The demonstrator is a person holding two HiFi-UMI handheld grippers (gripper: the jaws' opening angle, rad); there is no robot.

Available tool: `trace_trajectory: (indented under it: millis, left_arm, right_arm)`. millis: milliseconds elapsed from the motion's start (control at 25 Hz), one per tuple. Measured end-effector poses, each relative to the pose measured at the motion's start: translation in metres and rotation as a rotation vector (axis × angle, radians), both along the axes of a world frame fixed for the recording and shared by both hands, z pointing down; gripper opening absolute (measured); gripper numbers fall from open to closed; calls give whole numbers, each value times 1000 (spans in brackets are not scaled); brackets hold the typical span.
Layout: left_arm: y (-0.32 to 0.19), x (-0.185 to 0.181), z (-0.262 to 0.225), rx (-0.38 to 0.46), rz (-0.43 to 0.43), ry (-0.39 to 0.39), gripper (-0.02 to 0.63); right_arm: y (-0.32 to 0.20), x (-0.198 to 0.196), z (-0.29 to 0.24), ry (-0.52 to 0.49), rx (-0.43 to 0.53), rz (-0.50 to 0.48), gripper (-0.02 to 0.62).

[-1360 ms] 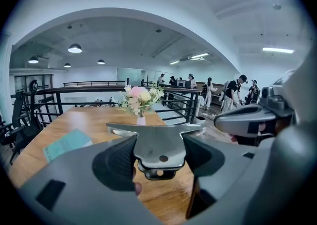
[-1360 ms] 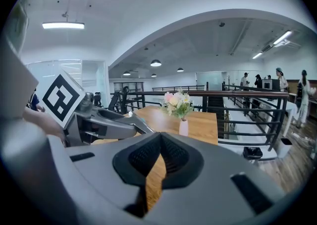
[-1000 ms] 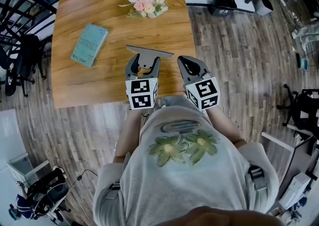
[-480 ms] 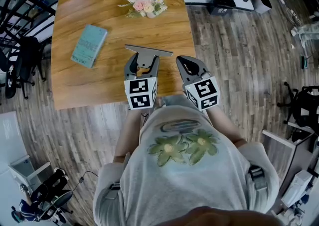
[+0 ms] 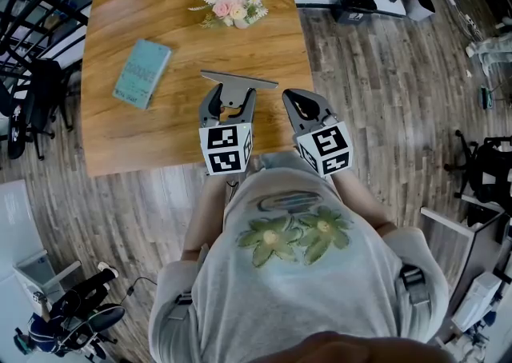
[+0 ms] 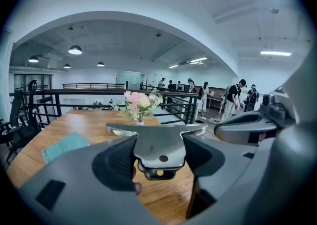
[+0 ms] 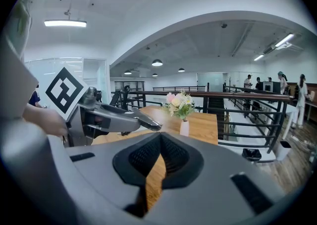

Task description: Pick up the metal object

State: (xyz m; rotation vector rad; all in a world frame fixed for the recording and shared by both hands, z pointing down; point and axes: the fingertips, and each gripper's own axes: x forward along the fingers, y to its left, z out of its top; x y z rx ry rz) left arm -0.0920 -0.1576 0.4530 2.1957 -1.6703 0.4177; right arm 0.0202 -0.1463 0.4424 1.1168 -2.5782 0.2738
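1. Far left: flat teal rectangular book (image 5: 142, 72) lies on the brown wooden table (image 5: 160, 133), well apart from both grippers.
2. The flat T-shaped grey metal object (image 5: 238, 81) sits over the table's near-right part, just ahead of me. Its long crossbar runs left-right, w/ a slight tilt, and is the far end. The short stem points back toward me.
3. My left gripper (image 5: 230, 99) is held level and aims away from my body, w/ its marker cube (image 5: 226, 149) nearest me. In the left gripper view its jaws (image 6: 159, 150) are part-way open and clamped on the stem of the metal object (image 6: 157, 131), one dark ribbed pad (image 6: 118, 159) on each side. The crossbar sits just beyond the jaw tips. Wood top shows below the stem.
4. Beyond the crossbar, toward the table's far edge: pink-and-cream flower bunch in a small white vase (image 5: 232, 1).
5. My right gripper (image 5: 300, 104) is just beside the left, parallel to it, by the table's right edge. In its own view the jaws (image 7: 159, 144) are closed together, pads meeting at the tips, w/ nothing between them.
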Motion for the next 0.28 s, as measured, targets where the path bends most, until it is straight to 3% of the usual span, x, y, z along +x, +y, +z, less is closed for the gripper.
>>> trace_trajectory:
  millis: [280]
  left_arm:
    - [0,2,2,-8,0,0,302]
  right_arm:
    - [0,0,2,8,-5,-7,8]
